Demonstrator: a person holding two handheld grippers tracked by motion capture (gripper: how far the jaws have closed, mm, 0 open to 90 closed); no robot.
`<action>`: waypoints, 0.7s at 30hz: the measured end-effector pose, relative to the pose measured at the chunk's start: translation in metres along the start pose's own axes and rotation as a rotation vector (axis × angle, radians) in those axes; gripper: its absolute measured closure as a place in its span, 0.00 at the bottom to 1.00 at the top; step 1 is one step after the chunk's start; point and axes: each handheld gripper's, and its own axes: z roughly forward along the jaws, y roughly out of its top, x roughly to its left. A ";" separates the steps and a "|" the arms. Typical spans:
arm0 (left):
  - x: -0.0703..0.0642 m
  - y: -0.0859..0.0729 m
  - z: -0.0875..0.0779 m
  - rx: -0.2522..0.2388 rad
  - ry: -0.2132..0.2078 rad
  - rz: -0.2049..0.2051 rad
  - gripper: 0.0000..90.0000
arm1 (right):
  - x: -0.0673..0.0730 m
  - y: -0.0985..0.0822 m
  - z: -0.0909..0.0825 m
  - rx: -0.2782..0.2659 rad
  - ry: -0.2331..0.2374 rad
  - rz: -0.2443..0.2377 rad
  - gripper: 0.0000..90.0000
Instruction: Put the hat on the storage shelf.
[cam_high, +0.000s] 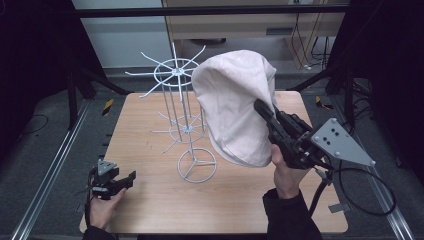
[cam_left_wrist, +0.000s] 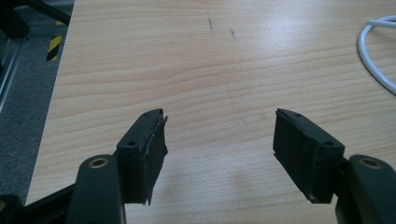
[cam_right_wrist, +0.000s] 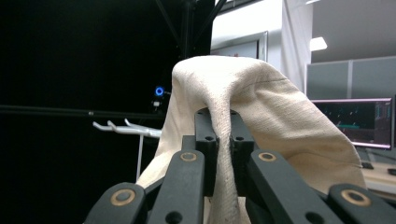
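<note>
Above the right half of the wooden table (cam_high: 150, 210), a cream cloth hat (cam_high: 235, 115) is held aloft beside the white wire display stand (cam_high: 187, 120), its edge pinched between the closed jaws of the right gripper (cam_high: 262, 111). In the right gripper view the fabric (cam_right_wrist: 261, 102) is seen folded over the two jaw tips and clamped in a narrow seam, with pale prongs of the stand (cam_right_wrist: 126, 128) visible behind at the left. The hat is judged to be on its way to one of the upper arms of the stand, and most of it hangs free below the grip. A thin pinch on soft cloth is considered the weak point: the hat could be lost if the fabric slides out under its own weight. The drooping body could also be snagged on the spokes of the upper ring (cam_high: 175, 71), and the light stand could be tipped or dragged across the table if the cloth is pulled sideways against it. Whether the hat already touches the stand cannot be told. At the near left corner, the left gripper (cam_high: 112, 181) is rested low over the table with its jaws apart and nothing between them, so the round base (cam_high: 197, 165) is left unsteadied.
</note>
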 end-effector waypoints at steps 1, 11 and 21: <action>0.000 0.000 0.000 0.000 0.000 0.000 0.38 | 0.000 -0.003 0.000 0.006 0.001 0.001 0.96; -0.001 0.000 0.001 0.002 0.000 0.001 0.38 | -0.006 -0.024 -0.004 0.046 0.013 0.037 0.96; -0.001 0.000 0.001 0.003 0.000 0.001 0.38 | -0.013 -0.042 -0.007 0.126 0.023 0.058 0.95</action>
